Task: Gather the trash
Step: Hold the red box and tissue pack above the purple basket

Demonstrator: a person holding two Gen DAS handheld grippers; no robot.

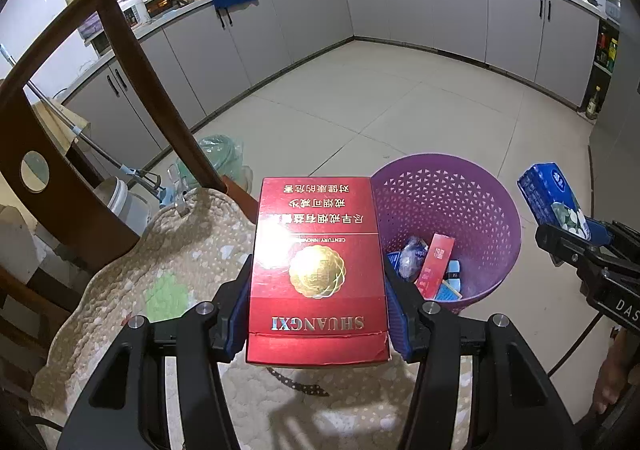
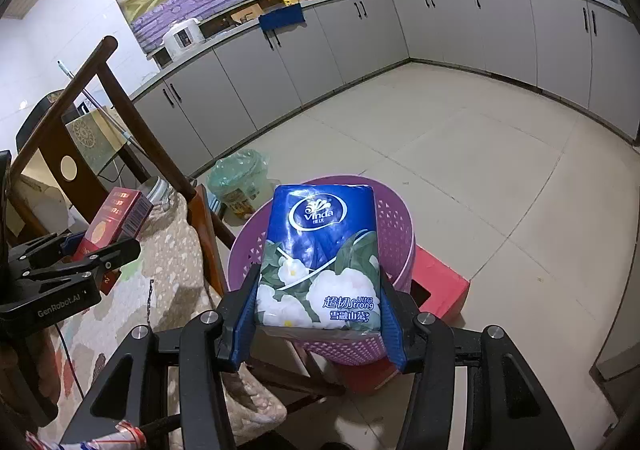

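My left gripper (image 1: 318, 314) is shut on a red Shuangxi cigarette box (image 1: 316, 266), held above the cushioned chair seat (image 1: 168, 262), left of the purple perforated trash basket (image 1: 472, 194). The basket holds a red pack, a blue wrapper and other scraps (image 1: 432, 266). My right gripper (image 2: 318, 322) is shut on a blue Vinda tissue pack (image 2: 320, 258), held over the basket (image 2: 394, 234). The tissue pack also shows in the left wrist view (image 1: 554, 198), and the red box in the right wrist view (image 2: 114, 222).
A dark wooden chair back (image 1: 132, 62) rises at the left. The basket stands on a red stool (image 2: 440, 286). A bin with a green bag (image 2: 240, 178) stands behind the chair. Grey kitchen cabinets (image 1: 400, 10) line the far walls across a tiled floor (image 1: 400, 102).
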